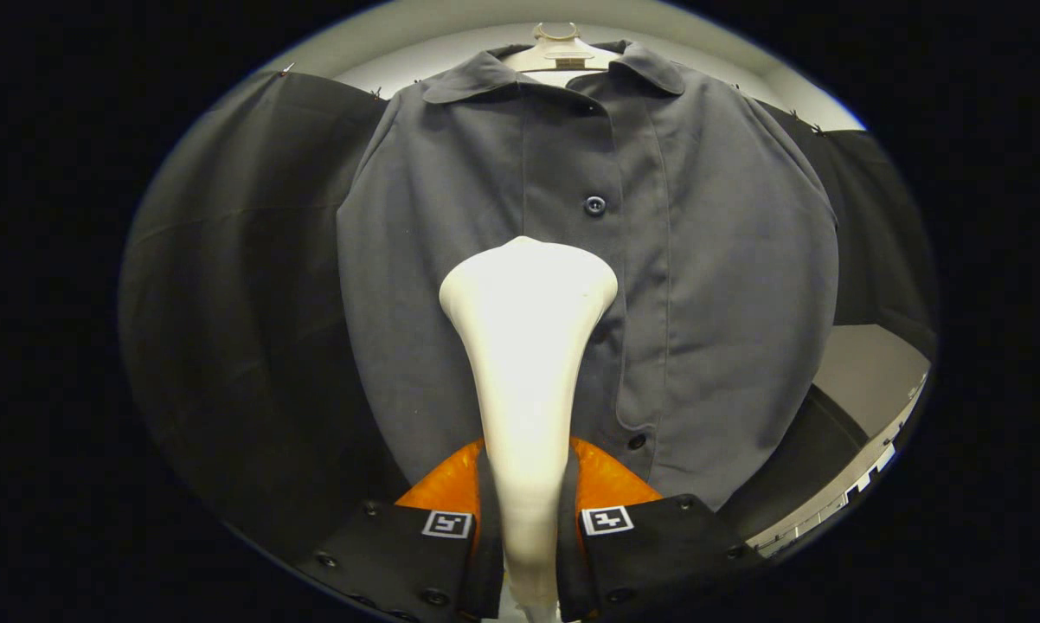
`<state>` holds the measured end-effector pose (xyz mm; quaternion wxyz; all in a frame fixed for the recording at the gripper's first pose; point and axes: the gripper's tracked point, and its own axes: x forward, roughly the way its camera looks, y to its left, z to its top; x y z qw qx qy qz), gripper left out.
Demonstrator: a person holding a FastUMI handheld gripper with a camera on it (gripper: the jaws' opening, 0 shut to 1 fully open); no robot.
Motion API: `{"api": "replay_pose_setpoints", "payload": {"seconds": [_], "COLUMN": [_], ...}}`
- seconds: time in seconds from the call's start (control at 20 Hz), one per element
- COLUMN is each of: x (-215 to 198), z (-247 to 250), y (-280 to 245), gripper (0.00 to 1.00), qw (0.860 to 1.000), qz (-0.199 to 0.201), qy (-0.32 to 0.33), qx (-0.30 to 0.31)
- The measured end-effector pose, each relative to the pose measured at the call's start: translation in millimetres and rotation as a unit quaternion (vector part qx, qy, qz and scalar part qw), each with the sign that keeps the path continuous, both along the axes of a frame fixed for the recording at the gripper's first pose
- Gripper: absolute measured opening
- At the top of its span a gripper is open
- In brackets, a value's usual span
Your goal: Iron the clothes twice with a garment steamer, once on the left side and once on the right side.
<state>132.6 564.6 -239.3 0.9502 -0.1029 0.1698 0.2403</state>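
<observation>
I find the way ahead closed by the grey shirt [589, 260], which hangs from a hanger [557, 54] and spans the path. The white steamer [527, 346], clamped between both fingers of my gripper [526, 528], stands up before the shirt's buttoned placket. Left of the shirt, dark cloth [243, 303] walls the side. Right of the shirt and below its hem, pale floor [866, 372] shows open room.
</observation>
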Motion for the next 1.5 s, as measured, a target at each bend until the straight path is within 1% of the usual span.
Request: {"api": "replay_pose_setpoints", "payload": {"seconds": [0.2, 0.4, 0.75, 1.3, 1.5], "x": [-7.3, -14.9, -27.5, -34.5, -39.4], "z": [-23.9, -52.2, -103.9, -161.3, -169.2], "y": [-2.2, -0.3, -17.3, -36.0, -39.4], "gripper": [0.33, 0.32, 0.33, 0.33, 0.33], "qw": [1.0, 1.0, 0.999, 0.997, 0.996], "qz": [0.0, 0.0, -0.004, -0.004, -0.004], "qy": [-0.003, 0.01, 0.036, 0.057, 0.07], "qx": [-0.029, -0.02, -0.031, -0.055, -0.055]}}
